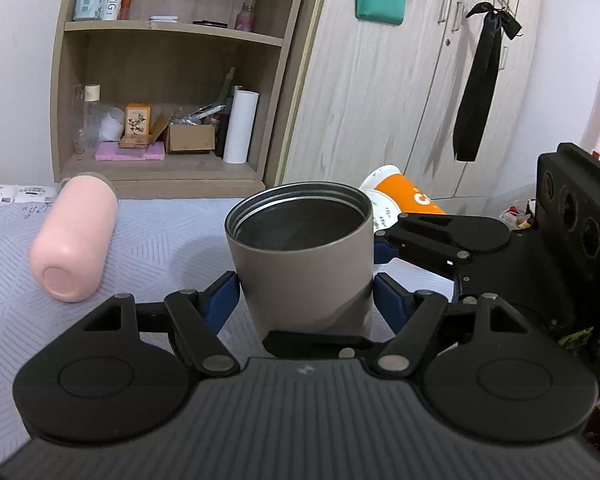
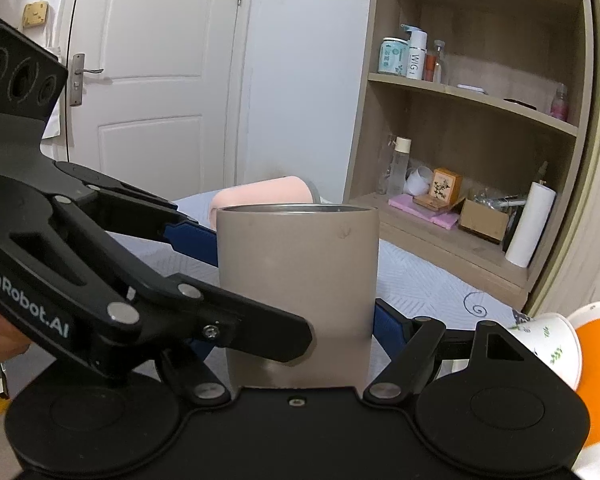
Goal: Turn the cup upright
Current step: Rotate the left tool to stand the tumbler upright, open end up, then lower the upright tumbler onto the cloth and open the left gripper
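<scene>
Cup [image 1: 300, 256], a taupe steel-lined tumbler, standing mouth-up on the quilted bed [image 1: 148, 240] with both grippers around it. Left gripper [image 1: 305, 296] brackets the lower wall, its blue pads lying at or just beside the cup on either side; whether they press or merely touch cannot be told. Right gripper [image 2: 288, 322] likewise straddles the cup, one blue pad visible against the right wall, the other hidden behind the left gripper's arm, so its grip also cannot be told. Judged from the upright pose, the flip itself appears complete and the step in hand is settling and letting go. The next move calls for spreading each gripper clear of the wall and drawing back level, since the soft bedding could let the cup tip.

Left wrist view alone shows the dark metal interior and open rim, a pink bottle [image 1: 74, 240] lying on its side well apart, and an orange paper cup [image 1: 404, 198] behind. Right wrist view alone shows the door [image 2: 140, 80] and the cup's full side profile.
</scene>
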### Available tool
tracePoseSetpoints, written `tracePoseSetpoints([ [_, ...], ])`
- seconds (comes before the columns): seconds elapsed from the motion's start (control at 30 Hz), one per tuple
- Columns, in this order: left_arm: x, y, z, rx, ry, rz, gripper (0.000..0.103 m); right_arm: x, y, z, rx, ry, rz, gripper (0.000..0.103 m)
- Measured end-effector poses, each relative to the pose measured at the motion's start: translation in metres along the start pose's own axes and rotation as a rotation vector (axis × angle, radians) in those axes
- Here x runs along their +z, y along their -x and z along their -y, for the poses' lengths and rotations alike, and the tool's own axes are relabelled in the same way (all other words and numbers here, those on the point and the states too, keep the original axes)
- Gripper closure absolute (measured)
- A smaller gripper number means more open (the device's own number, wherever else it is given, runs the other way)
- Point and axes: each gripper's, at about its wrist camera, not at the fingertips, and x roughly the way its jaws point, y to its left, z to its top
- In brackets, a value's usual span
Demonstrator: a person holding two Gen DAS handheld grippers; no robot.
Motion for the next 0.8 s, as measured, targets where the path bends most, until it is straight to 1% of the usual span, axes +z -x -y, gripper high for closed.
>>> tracePoseSetpoints([
  [0.1,0.003,-0.004,-0.004,0.009,0.009,0.002,0.031,0.0,-0.005,0.006,0.019,-0.025,0.005,0.021],
  [0.23,0.003,-0.006,-0.003,0.005,0.0,0.011,0.031,-0.001,-0.004,0.008,0.015,-0.024,0.008,0.021],
  [0.3,0.003,-0.005,0.001,-0.007,-0.011,0.017,0.032,-0.002,-0.003,0.009,0.01,-0.034,-0.003,0.021],
  [0.37,0.004,-0.004,0.005,-0.029,-0.011,0.014,0.031,-0.003,-0.001,0.01,0.0,-0.041,-0.023,0.021],
  [0.47,0.004,-0.005,0.014,-0.026,-0.039,0.012,0.031,-0.005,0.002,0.014,0.0,-0.067,-0.038,0.021],
  [0.7,0.002,-0.003,0.013,-0.03,-0.008,0.018,0.031,-0.005,0.001,0.014,-0.019,-0.067,-0.042,0.021],
  [0.8,0.001,-0.003,0.015,-0.027,-0.009,0.016,0.031,-0.006,0.001,0.01,-0.041,-0.044,-0.047,0.02],
])
